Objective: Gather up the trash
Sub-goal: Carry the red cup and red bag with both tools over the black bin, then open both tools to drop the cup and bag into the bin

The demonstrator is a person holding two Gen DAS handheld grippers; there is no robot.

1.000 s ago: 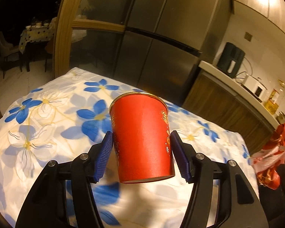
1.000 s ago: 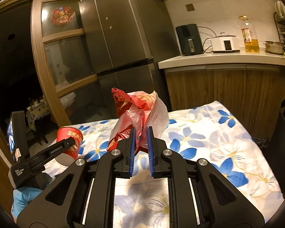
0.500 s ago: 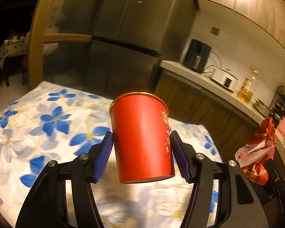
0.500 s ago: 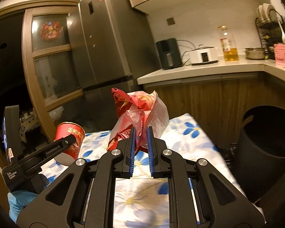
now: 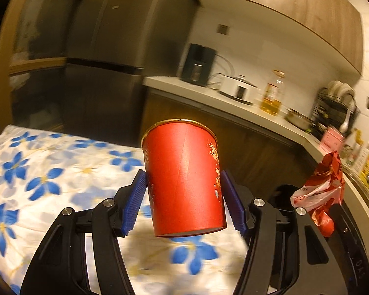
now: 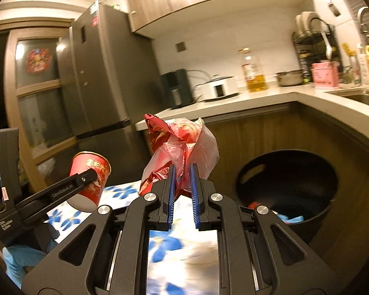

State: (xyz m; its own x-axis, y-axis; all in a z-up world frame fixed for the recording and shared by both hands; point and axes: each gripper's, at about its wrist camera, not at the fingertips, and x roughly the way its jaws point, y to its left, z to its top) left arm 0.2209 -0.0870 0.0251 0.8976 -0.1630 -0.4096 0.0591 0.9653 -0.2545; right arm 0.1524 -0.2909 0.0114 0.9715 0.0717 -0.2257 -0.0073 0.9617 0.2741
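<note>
The left gripper (image 5: 183,202) pinches a red paper cup (image 5: 184,184) by its sides, held above the floral tablecloth (image 5: 37,172). The right gripper (image 6: 182,189) has its fingers nearly together, clamping crumpled red-and-clear plastic wrappers (image 6: 179,152). Only the right wrist view shows inside the black bin (image 6: 287,186), where something blue, perhaps more trash, lies.

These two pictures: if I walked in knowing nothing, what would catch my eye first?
Probably the red cup, held in the air between the left gripper's blue pads above a table with a blue-flowered cloth. Next, the crumpled red wrapper pinched in the right gripper. Just beyond, on the floor by the wooden cabinets, stands a black bin with some rubbish already inside.
</note>
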